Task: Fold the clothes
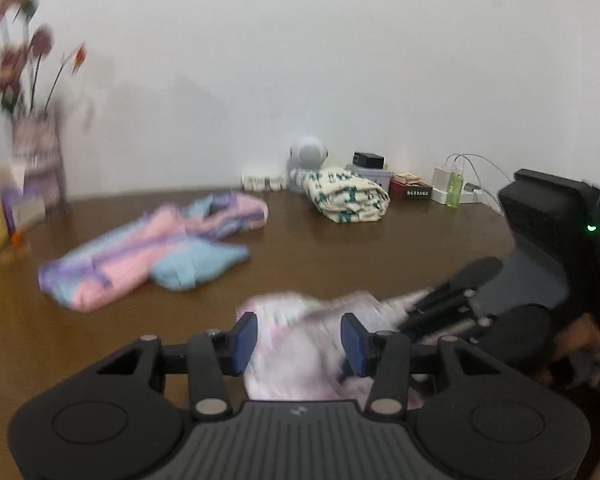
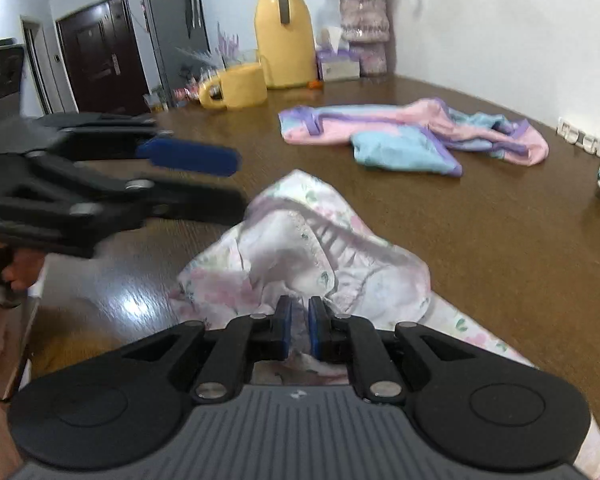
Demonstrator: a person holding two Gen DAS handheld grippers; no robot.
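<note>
A white floral garment point(image 2: 300, 256) lies bunched on the brown table point(image 2: 480, 216), near its front edge. My right gripper point(image 2: 299, 326) is shut on the garment's near edge. My left gripper point(image 1: 298, 340) is open, its blue pads either side of the same garment point(image 1: 300, 360) without closing on it. In the right wrist view the left gripper point(image 2: 204, 176) comes in from the left, just beside the cloth. In the left wrist view the right gripper point(image 1: 412, 312) reaches into the cloth from the right.
A pink, blue and purple garment point(image 2: 412, 136) lies spread further back point(image 1: 152, 252). A folded cream-and-green patterned cloth point(image 1: 346, 196) sits by the wall with small boxes, chargers and a white toy. Yellow jugs point(image 2: 284, 36) and a vase of flowers point(image 1: 32, 152) stand at the table's left end.
</note>
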